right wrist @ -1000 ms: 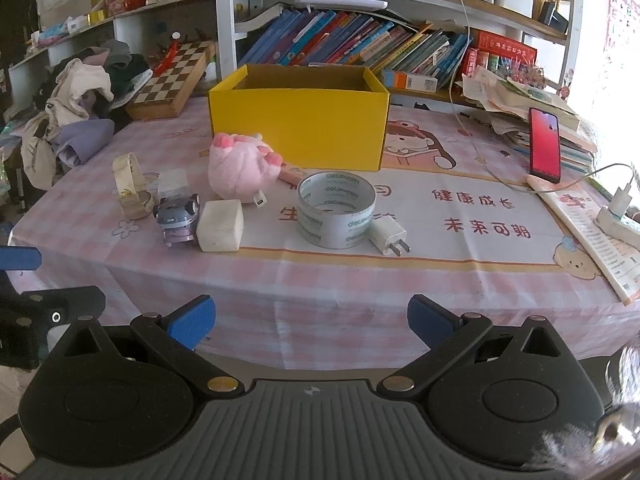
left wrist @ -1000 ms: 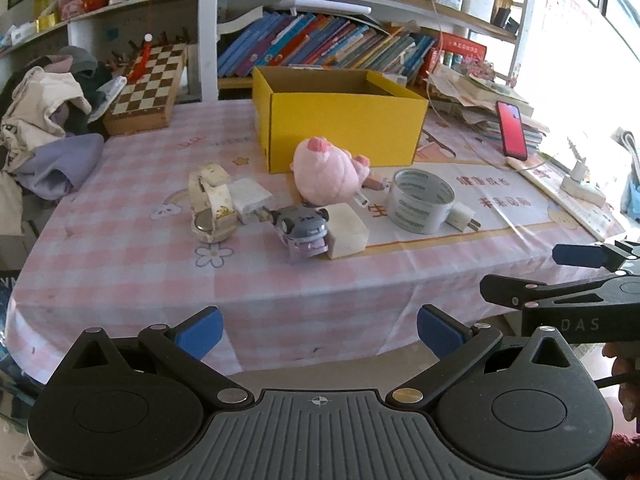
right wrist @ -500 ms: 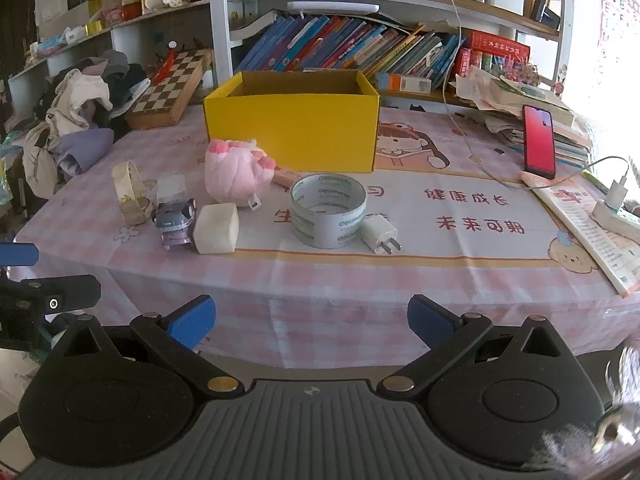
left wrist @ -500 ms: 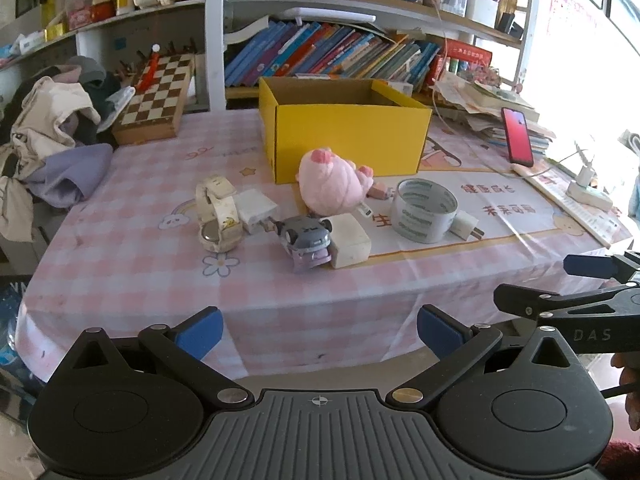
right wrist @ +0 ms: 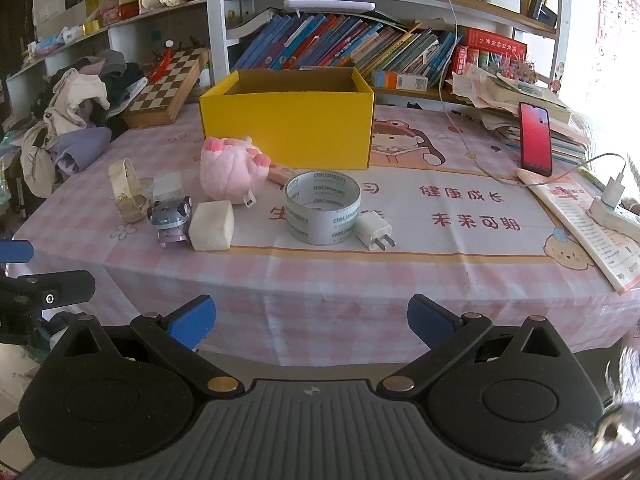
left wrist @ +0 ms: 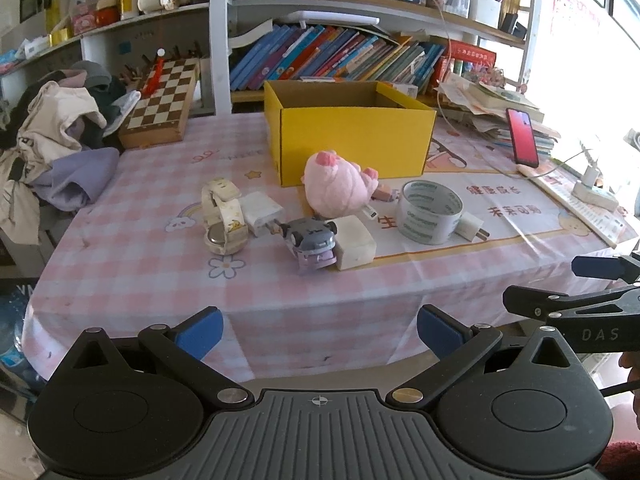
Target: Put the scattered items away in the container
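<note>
An open yellow box (left wrist: 352, 136) (right wrist: 288, 128) stands at the table's middle back. In front of it lie a pink plush (left wrist: 338, 188) (right wrist: 230, 170), a tape roll (left wrist: 430, 212) (right wrist: 322, 212), a white plug (left wrist: 470, 227) (right wrist: 374, 230), a grey toy car (left wrist: 312, 242) (right wrist: 170, 216), a cream block (left wrist: 354, 242) (right wrist: 211, 225), a cream watch (left wrist: 222, 216) (right wrist: 126, 194) and a white charger (left wrist: 260, 213) (right wrist: 167, 186). My left gripper (left wrist: 318, 330) and right gripper (right wrist: 310, 320) are open and empty, off the table's near edge.
A chessboard (left wrist: 162, 98) and a heap of clothes (left wrist: 56, 148) lie at the back left. A red phone (left wrist: 522, 136), papers and a power strip (left wrist: 596, 196) lie at the right. Bookshelves (left wrist: 340, 56) stand behind the table.
Both grippers have drawn back and up a little from the table, so the items look smaller. Nothing on the table has moved.
</note>
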Demonstrator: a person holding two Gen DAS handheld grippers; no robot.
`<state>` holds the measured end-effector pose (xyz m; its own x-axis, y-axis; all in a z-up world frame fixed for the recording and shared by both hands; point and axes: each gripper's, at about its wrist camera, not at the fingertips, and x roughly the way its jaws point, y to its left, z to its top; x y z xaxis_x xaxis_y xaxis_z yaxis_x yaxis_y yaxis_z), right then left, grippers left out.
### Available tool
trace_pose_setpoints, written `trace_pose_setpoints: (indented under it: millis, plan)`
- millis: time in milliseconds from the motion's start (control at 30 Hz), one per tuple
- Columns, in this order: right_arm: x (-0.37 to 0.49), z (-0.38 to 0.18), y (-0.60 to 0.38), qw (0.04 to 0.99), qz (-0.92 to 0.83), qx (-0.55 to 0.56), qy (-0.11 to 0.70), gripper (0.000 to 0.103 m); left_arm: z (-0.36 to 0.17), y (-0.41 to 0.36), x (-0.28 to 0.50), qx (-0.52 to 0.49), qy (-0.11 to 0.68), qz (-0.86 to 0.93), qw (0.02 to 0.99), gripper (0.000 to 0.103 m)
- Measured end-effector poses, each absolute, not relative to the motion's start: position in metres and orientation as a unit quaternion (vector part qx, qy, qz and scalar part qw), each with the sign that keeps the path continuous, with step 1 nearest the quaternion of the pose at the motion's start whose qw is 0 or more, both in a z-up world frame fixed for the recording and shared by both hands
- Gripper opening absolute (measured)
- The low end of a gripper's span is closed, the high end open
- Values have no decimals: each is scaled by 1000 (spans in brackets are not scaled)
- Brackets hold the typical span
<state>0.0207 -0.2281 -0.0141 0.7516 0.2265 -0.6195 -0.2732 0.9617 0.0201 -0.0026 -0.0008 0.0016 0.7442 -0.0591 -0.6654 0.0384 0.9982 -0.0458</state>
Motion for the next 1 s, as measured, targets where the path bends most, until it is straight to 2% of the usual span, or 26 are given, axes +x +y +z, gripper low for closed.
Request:
trace_pose_setpoints:
  millis: [1000]
  plan:
    - [21, -13, -224, 934, 131, -34, 330, 103, -4, 6, -1, -14, 372, -17, 928, 103]
